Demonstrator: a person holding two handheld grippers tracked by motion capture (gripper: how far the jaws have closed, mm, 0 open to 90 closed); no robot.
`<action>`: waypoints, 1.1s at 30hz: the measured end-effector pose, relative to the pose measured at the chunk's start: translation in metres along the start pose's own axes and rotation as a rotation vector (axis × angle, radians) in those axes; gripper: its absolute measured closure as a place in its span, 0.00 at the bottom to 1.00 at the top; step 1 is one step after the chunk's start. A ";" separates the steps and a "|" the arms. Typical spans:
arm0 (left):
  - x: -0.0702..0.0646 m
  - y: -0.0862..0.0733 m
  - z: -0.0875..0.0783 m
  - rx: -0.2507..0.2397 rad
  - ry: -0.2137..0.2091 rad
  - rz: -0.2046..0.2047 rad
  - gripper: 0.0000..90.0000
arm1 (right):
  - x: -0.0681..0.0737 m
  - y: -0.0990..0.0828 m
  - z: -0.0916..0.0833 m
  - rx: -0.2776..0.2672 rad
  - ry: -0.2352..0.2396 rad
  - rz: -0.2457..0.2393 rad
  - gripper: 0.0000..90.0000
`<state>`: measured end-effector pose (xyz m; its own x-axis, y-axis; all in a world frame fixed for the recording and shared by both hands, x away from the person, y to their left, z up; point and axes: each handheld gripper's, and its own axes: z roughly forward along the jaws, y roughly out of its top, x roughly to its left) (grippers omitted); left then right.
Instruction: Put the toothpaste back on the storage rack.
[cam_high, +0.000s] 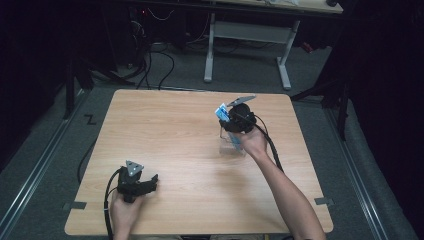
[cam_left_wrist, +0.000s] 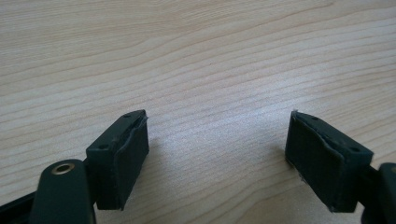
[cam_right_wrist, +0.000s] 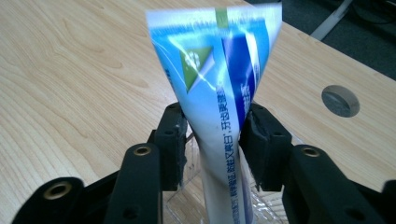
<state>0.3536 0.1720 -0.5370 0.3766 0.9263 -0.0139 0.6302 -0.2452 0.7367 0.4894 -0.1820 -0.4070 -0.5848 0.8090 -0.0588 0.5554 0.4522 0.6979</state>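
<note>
A blue and white toothpaste tube stands upright with its flat crimped end up, its lower part inside a clear plastic holder on the wooden table. My right gripper points down over it, and both black pads lie against the tube's sides. In the high view the tube and clear holder sit right of the table's middle, under the right gripper. My left gripper rests low near the front left edge, open, with bare wood between its pads.
A grey round plug sits flush in the tabletop beyond the tube. Behind the table stands a white-legged desk with cables on the floor. Dark floor rails run along both sides.
</note>
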 end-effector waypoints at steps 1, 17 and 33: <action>0.000 0.000 0.000 0.000 0.000 0.000 0.24 | 0.000 0.000 -0.001 -0.001 -0.006 -0.004 0.64; 0.000 0.000 0.000 0.000 0.001 0.000 0.24 | -0.009 -0.005 -0.022 -0.061 0.018 0.024 0.58; 0.000 0.000 0.000 0.000 0.001 0.000 0.24 | -0.026 -0.015 -0.049 -0.119 0.015 0.074 0.57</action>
<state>0.3536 0.1719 -0.5370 0.3758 0.9266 -0.0132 0.6302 -0.2450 0.7368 0.4671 -0.2284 -0.3807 -0.5537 0.8327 0.0059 0.5238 0.3428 0.7799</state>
